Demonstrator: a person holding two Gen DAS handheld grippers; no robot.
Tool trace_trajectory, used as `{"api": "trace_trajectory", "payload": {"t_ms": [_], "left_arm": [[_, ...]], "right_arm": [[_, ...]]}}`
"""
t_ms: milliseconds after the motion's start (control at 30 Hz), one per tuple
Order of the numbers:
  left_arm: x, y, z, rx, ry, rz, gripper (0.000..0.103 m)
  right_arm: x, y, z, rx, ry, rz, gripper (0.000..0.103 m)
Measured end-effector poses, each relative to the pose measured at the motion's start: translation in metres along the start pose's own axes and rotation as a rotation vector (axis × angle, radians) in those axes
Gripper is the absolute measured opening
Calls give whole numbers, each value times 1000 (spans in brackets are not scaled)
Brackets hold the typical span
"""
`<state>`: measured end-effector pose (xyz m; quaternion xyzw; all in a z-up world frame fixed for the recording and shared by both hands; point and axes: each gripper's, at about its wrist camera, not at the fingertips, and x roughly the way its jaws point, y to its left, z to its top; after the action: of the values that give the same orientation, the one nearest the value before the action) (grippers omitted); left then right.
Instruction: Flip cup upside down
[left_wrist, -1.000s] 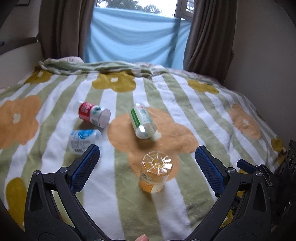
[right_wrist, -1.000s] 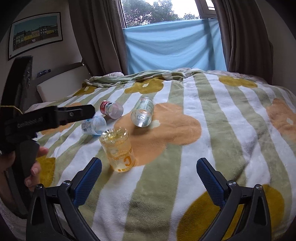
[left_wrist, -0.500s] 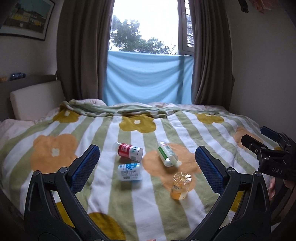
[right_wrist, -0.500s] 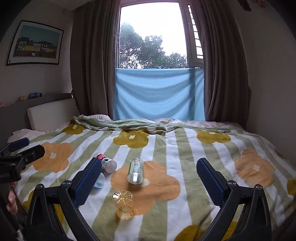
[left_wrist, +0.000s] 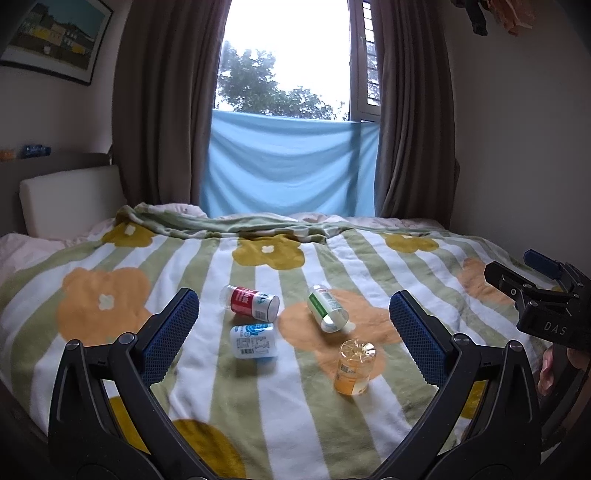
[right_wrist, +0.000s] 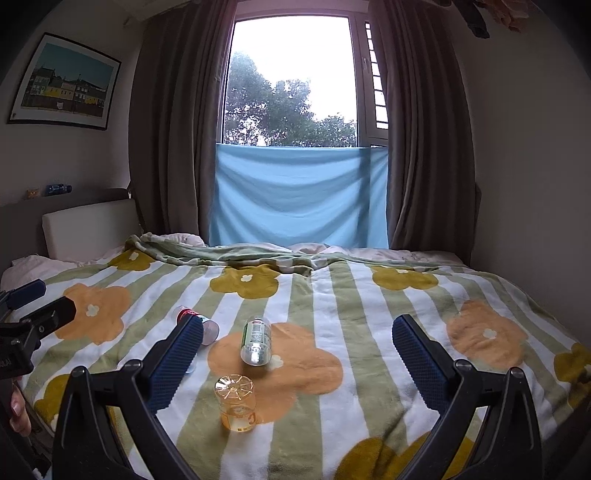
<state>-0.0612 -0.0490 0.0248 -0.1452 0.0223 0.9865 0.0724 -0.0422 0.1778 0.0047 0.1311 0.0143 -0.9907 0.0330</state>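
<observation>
An orange see-through cup stands upside down, ribbed base up, on the flowered blanket; it also shows in the right wrist view. My left gripper is open and empty, held back from the cup and above the bed's near edge. My right gripper is open and empty, also well back from the cup. Each gripper shows at the edge of the other's view: the right one and the left one.
Three containers lie on their sides beyond the cup: a red-labelled one, a blue-and-white one and a green-labelled one. The striped blanket covers the bed. A headboard cushion is far left; curtains and window stand behind.
Both grippers have pulled back and up from the cup, so the cup looks smaller and the window fills more of the view. The cup has stayed upside down in place.
</observation>
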Motion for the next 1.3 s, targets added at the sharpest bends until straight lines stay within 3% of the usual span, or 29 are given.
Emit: {"api": "trace_trajectory", "payload": {"t_ms": [1300], "left_arm": [[-1,-3,-1,-20,-17,16,103]], "right_arm": [[0,-1,2,10,3,-1,102]]}}
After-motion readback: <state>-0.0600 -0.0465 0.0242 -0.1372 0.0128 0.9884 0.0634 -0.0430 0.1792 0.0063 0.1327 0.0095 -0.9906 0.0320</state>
